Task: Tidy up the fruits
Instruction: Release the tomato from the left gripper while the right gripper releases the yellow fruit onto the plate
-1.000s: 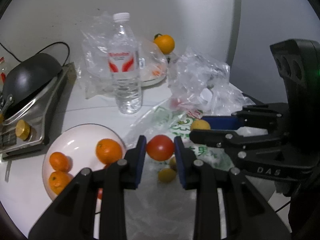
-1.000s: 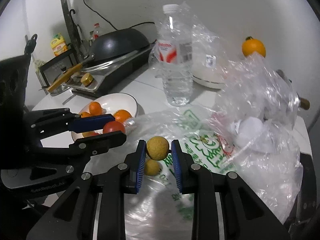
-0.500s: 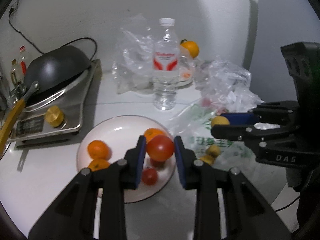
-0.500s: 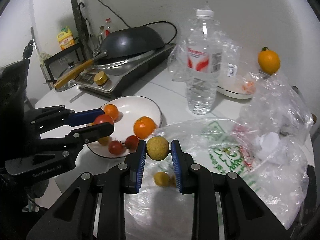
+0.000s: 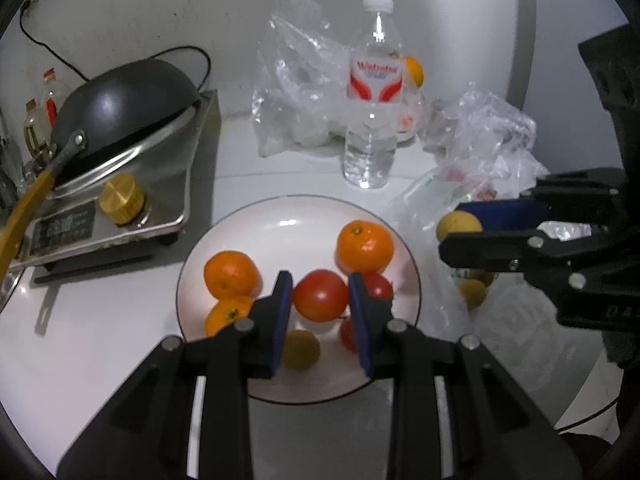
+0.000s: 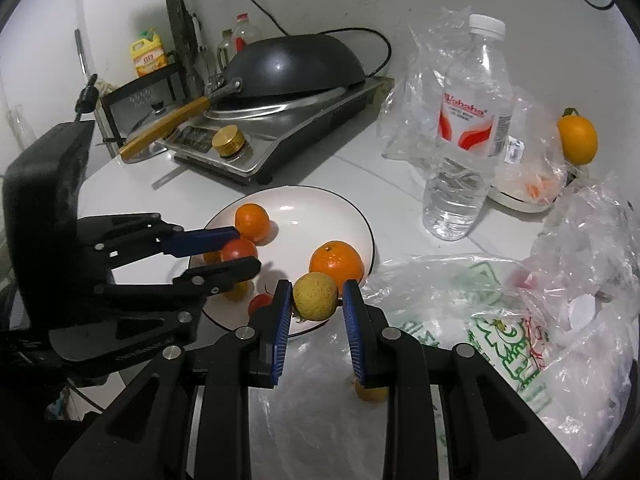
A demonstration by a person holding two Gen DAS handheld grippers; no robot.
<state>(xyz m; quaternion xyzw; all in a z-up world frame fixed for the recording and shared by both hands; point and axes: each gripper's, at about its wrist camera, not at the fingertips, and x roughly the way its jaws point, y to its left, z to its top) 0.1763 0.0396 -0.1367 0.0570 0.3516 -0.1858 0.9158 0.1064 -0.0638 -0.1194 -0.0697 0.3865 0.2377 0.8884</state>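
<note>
- The left gripper (image 5: 320,300) is clamped on a smooth, glossy red tomato (image 5: 320,295), its blue ribbed pads pressed to either side; it hangs over the round white plate (image 5: 280,216).
- Under and around those fingers the plate holds three dimpled orange mandarins, the nearest (image 5: 231,274) just to the left, plus smaller red tomatoes and a dull yellow fruit (image 5: 301,350).
- The right gripper (image 6: 315,302) grips a round, rough-skinned yellow-green fruit (image 6: 314,296) at the plate's near rim.
- Just behind that fruit sits a pitted mandarin (image 6: 337,267) on the plate.
- To its right a crinkled clear plastic bag (image 6: 460,304) with green print lies flat; another small yellow fruit (image 6: 370,392) rests on it below the right finger.
- Farther back stand a ribbed clear water bottle (image 6: 466,140) and a domed black wok (image 6: 296,66) on a steel stove.
</note>
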